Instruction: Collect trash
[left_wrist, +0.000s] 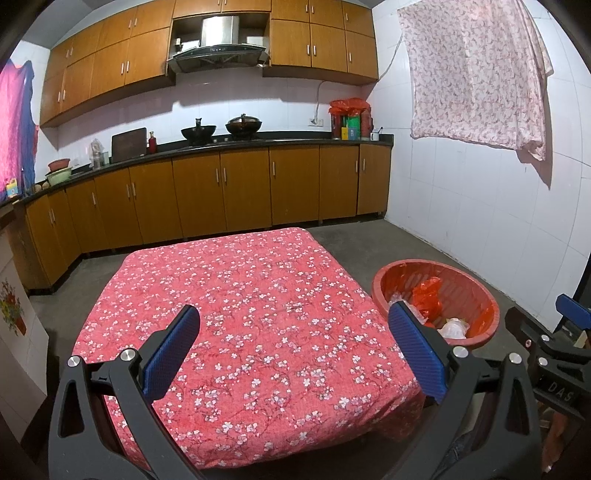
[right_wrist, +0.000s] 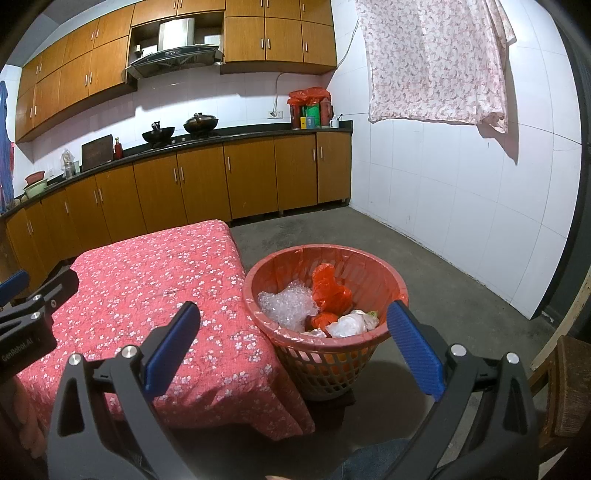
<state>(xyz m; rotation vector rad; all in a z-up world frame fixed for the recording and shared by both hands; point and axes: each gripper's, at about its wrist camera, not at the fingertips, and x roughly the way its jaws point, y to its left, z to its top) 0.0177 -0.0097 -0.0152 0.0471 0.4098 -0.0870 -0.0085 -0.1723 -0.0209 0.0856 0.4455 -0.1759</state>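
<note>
A red plastic waste basket (right_wrist: 369, 264) stands on the floor to the right of a low table draped in a red flowered cloth (right_wrist: 147, 280). Inside lie crumpled clear bubble wrap (right_wrist: 286, 304), an orange-red plastic bag (right_wrist: 328, 288) and a white wad (right_wrist: 349, 325). My right gripper (right_wrist: 293, 341) is open, hovering near the basket's front rim with nothing between its blue pads. My left gripper (left_wrist: 293, 349) is open above the cloth (left_wrist: 240, 314), also holding nothing. The basket (left_wrist: 388, 280) appears at the right in the left wrist view, partly behind my right finger pad.
Wooden kitchen cabinets (left_wrist: 221, 184) and a dark counter with woks (left_wrist: 199, 131) run along the back wall. A white tiled wall (right_wrist: 461, 203) with a hanging flowered cloth (right_wrist: 436, 59) closes the right side. Bare concrete floor (right_wrist: 424, 295) surrounds the basket. A wooden chair edge (right_wrist: 569, 387) sits at far right.
</note>
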